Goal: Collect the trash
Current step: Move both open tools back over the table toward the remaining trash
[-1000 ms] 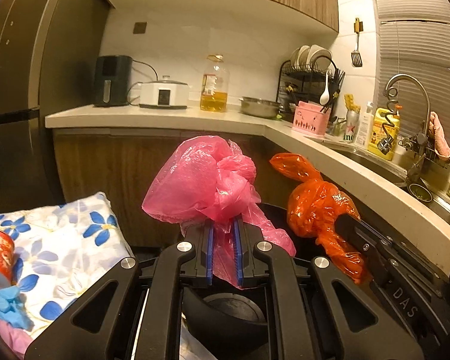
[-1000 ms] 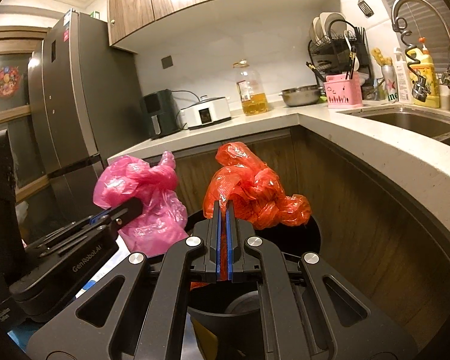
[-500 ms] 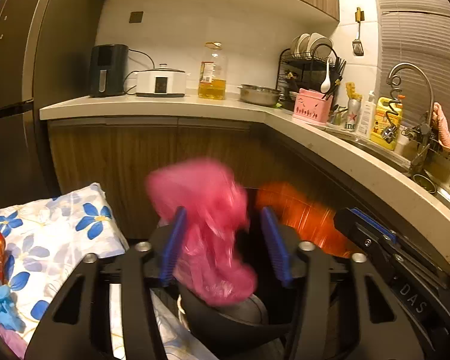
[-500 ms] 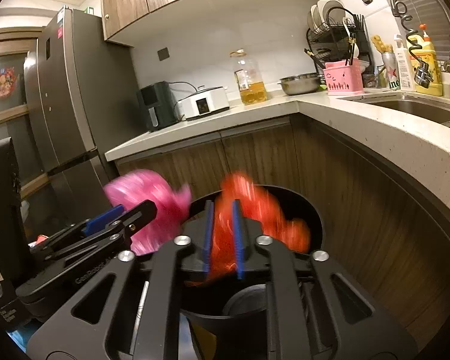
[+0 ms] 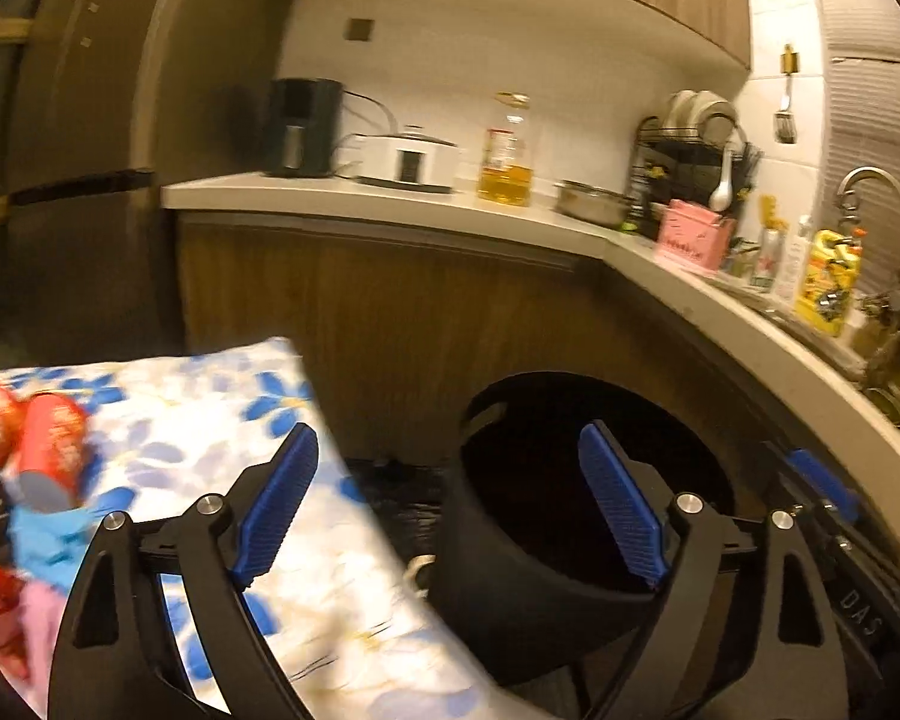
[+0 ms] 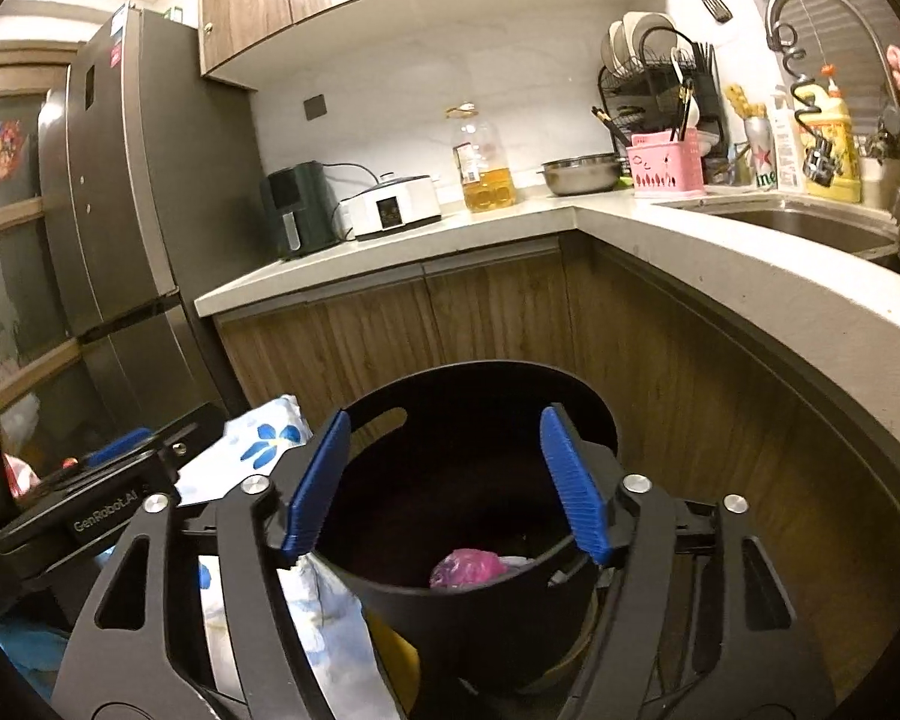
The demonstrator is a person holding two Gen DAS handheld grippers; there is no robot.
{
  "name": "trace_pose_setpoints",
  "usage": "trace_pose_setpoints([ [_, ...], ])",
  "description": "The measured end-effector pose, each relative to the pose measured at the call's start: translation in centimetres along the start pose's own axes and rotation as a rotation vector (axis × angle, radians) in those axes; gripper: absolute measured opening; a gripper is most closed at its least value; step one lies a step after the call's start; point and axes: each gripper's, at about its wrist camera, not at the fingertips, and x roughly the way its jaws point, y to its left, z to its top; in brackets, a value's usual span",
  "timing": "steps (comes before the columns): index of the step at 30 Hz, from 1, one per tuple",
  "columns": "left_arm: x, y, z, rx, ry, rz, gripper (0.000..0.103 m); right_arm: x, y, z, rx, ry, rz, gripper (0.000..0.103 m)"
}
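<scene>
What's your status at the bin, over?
Left gripper open, empty. Right gripper open, empty. Pink bag down inside black bin; orange bag not visible. Nothing blocking.

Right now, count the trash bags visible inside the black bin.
1. A pink bag lies at the bottom of the black bin, seen from the right wrist. Others may be hidden below the near rim.

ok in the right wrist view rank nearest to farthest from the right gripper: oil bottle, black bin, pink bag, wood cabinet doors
1. black bin, rim between the right gripper pads
2. pink bag, low inside it
3. wood cabinet doors, behind
4. oil bottle, on the counter
</scene>
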Motion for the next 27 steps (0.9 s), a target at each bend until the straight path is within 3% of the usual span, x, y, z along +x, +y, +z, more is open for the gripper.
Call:
trace_pose_setpoints([
  [9,-5.4,2.8,-1.1,-0.024,-0.047,0.185,0.088,-3.3,2.5,-1.2,-0.048,0.012,-0.056,0.08],
  [14,-8.2,4.2,-1.6,-0.027,-0.063,0.27,0.089,-5.4,4.0,-1.6,-0.06,0.008,-0.034,0.083],
  [27,-13.5,7.4,-3.4,-0.042,-0.08,0.334,0.089,-9.2,8.1,-2.6,-0.083,-0.005,0.023,0.084],
])
